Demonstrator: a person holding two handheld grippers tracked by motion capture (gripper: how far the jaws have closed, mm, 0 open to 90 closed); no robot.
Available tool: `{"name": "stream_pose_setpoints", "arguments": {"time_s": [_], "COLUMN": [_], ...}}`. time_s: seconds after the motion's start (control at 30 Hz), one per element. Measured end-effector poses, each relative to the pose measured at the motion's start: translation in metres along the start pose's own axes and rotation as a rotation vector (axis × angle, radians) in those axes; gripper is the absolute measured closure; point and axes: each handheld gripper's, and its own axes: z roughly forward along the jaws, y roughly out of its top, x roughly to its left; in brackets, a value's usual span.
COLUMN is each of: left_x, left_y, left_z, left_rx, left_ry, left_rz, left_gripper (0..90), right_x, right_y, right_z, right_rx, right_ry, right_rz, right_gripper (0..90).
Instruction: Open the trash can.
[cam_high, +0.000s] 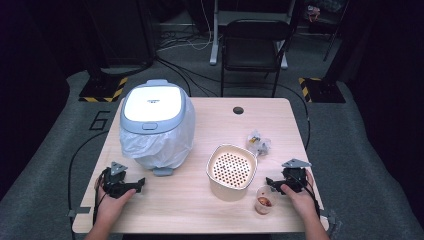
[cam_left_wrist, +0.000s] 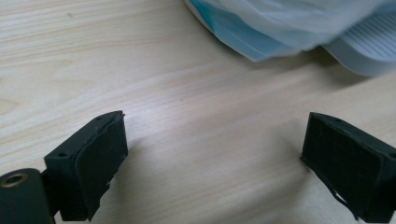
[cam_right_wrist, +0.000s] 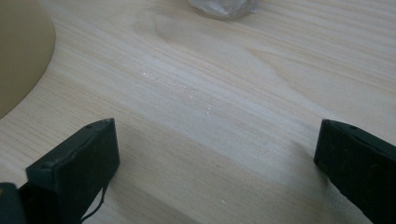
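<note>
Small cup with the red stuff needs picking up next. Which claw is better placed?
Right, probably. The right claw sits open just above the small cup, near the table's front right corner. The left claw is across the table, beside the bagged bin.

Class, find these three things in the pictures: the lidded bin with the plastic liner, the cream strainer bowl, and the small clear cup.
Lidded bin (cam_high: 154, 104): high view, middle of its white lid.
Cream strainer bowl (cam_high: 231, 170): high view, its perforated insert.
Small clear cup (cam_high: 265, 201): high view, the reddish contents inside.
</note>
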Motion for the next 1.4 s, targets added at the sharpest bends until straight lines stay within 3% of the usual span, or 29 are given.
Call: {"name": "stream_pose_setpoints", "arguments": {"time_s": [0.2,0.5,0.67,0.87,0.9,0.97,1.13,1.2,1.27,1.4], "left_x": [-0.007,-0.01,-0.013,-0.015,-0.015,-0.015,-0.028,-0.034,-0.046,-0.058], "left_y": [-0.002,-0.002,-0.002,-0.004,-0.003,-0.001,0.013,0.018,0.024,0.028], "left_z": [-0.002,-0.002,-0.003,-0.006,-0.008,-0.011,-0.024,-0.028,-0.029,-0.028], "left_rx": [0.0,0.003,0.0,-0.04,-0.037,-0.031,-0.066,-0.085,-0.098,-0.116], "left_ry": [0.019,0.011,0.033,0.055,0.056,0.031,0.031,0.008,-0.048,-0.029], "left_rz": [-0.026,-0.014,-0.034,-0.064,-0.064,-0.098,-0.134,-0.13,-0.167,-0.134], "left_gripper": [6.9,5.6,6.8,22.6,35.1,38.1,42.3,44.7,44.8,44.7], "right_x": [0.0,0.0,0.0,0.0,0.0,0.0,0.0,0.0,0.0,0.0], "right_y": [0.0,0.0,0.0,0.0,0.0,0.0,0.0,0.0,0.0,0.0], "right_z": [0.0,0.0,0.0,0.0,0.0,0.0,0.0,0.0,0.0,0.0], "right_rx": [0.004,0.004,0.005,0.005,0.005,0.004,0.005,0.005,0.004,0.004], "right_ry": [0.004,0.004,0.004,0.004,0.004,0.004,0.004,0.004,0.004,0.004], "right_rz": [0.001,0.001,0.002,0.0,0.002,0.0,0.002,0.002,0.001,0.0], "right_gripper": [0.0,0.0,0.0,0.0,0.0,0.0,0.0,0.0,0.0,0.0]}}
